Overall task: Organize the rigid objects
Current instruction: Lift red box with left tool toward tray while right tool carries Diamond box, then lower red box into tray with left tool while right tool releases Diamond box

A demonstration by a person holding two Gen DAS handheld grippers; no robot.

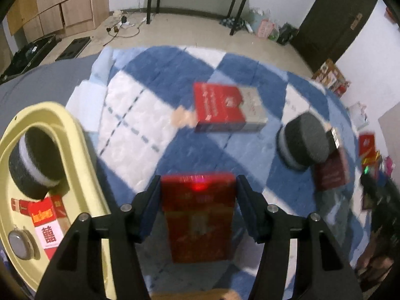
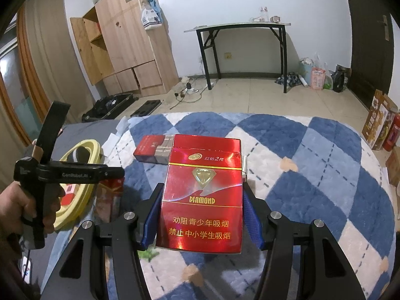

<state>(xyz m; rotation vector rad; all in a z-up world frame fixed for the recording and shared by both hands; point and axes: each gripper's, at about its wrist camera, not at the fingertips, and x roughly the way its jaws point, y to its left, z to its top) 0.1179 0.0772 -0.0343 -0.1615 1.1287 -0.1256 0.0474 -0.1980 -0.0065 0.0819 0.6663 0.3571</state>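
My left gripper (image 1: 197,195) is shut on a dark red cigarette pack (image 1: 198,217) and holds it above the blue and white rug (image 1: 130,115). My right gripper (image 2: 203,200) is shut on a shiny red Diamond cigarette pack (image 2: 202,195), held upright over the rug (image 2: 312,187). A red and silver pack (image 1: 226,111) lies on the rug ahead; it also shows in the right wrist view (image 2: 153,148). The yellow tray (image 1: 75,145) at the left holds a black sponge disc (image 1: 33,161), red and white packs (image 1: 47,220) and a round metal piece (image 1: 18,245).
A second black sponge disc (image 1: 306,141) rests on the rug at the right, over a dark red pack (image 1: 331,172). The left gripper's handle (image 2: 67,173) and the hand on it (image 2: 17,207) sit beside the tray (image 2: 82,195). A black table (image 2: 240,28) and wooden cabinet (image 2: 125,40) stand beyond.
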